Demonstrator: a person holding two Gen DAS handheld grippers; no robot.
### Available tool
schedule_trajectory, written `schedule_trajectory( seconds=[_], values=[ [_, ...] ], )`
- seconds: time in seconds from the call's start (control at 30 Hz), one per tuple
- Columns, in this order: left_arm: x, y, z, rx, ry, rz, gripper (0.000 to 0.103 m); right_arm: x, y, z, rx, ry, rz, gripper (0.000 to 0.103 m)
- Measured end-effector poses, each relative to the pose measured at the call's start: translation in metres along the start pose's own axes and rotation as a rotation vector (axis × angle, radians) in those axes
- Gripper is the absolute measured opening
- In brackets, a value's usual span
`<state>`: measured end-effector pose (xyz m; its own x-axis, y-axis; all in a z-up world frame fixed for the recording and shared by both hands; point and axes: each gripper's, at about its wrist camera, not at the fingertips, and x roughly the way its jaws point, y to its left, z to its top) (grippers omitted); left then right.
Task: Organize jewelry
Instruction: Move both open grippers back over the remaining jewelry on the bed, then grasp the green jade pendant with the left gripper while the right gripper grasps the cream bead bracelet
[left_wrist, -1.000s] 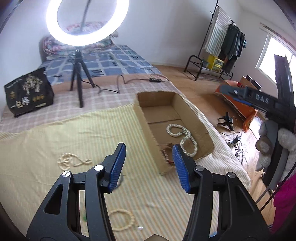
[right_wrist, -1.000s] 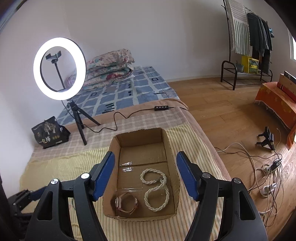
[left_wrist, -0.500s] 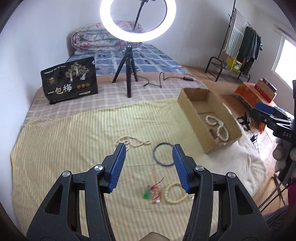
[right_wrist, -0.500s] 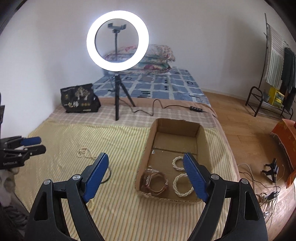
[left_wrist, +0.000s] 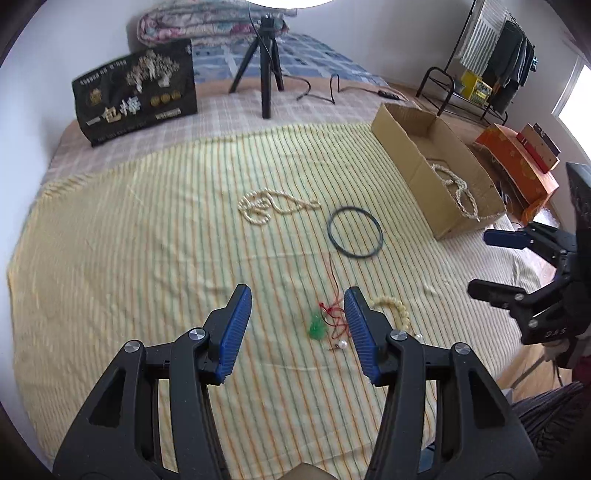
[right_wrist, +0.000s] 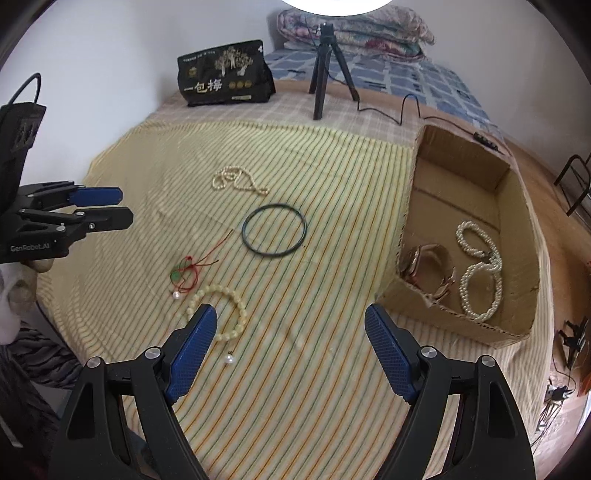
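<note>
Left gripper (left_wrist: 297, 328): jaws released, red-cord pendant (left_wrist: 325, 321) between them; I lower straight, pinching the knot.
Right gripper (right_wrist: 286, 349): jaws released, idle.
Cardboard box (right_wrist: 413, 199): at two o'clock.

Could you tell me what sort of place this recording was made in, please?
Most likely a bedroom at home, set up for filming: the jewelry lies on a striped sheet over a bed, folded quilts are piled by the wall, and a clothes rack stands on the wooden floor.
</note>
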<state>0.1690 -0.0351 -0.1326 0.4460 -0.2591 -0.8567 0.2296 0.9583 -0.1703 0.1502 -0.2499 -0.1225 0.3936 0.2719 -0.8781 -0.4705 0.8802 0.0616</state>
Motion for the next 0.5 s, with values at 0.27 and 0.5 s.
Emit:
schedule_trajectory(
  seconds=[0.27,0.5],
  values=[
    [0.041,0.0,-0.009,-0.044,0.144,-0.048,0.042,0.033,0.004,-0.004,0.025,0.12,0.113,0.058],
    [0.059,-0.005,-0.007,-0.049,0.183,-0.049,0.04,0.053,0.013,-0.007,0.013,0.183,0.133,0.038]
  ],
)
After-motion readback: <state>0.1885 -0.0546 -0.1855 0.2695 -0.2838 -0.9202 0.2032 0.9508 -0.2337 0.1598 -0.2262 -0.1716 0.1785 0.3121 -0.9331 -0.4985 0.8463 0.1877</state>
